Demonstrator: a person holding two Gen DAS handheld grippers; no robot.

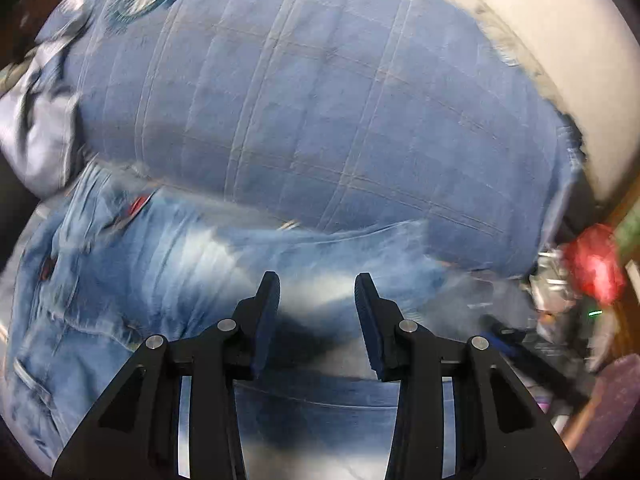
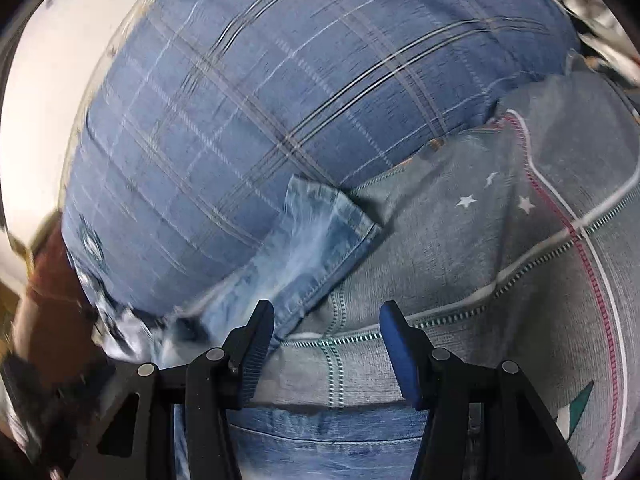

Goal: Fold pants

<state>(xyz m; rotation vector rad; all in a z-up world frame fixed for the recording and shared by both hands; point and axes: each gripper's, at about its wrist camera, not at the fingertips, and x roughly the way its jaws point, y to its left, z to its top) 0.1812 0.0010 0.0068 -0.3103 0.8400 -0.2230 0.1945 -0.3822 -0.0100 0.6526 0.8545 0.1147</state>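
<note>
Light blue washed jeans (image 1: pixel 160 264) lie spread on the bed below a big blue checked pillow. In the left wrist view my left gripper (image 1: pixel 318 284) is open and empty, hovering over the thigh part of the jeans. In the right wrist view one jeans leg (image 2: pixel 316 236) runs up to its hem against the pillow, and another denim part (image 2: pixel 320 436) lies under the gripper. My right gripper (image 2: pixel 328 312) is open and empty, with its left finger at the leg's edge.
The blue checked pillow (image 1: pixel 320 112) (image 2: pixel 248 120) fills the far side. A grey patterned bedsheet (image 2: pixel 500 260) with stars lies at the right. A white wall (image 1: pixel 540 40) is behind. Red and mixed clutter (image 1: pixel 592 264) sits at the right edge.
</note>
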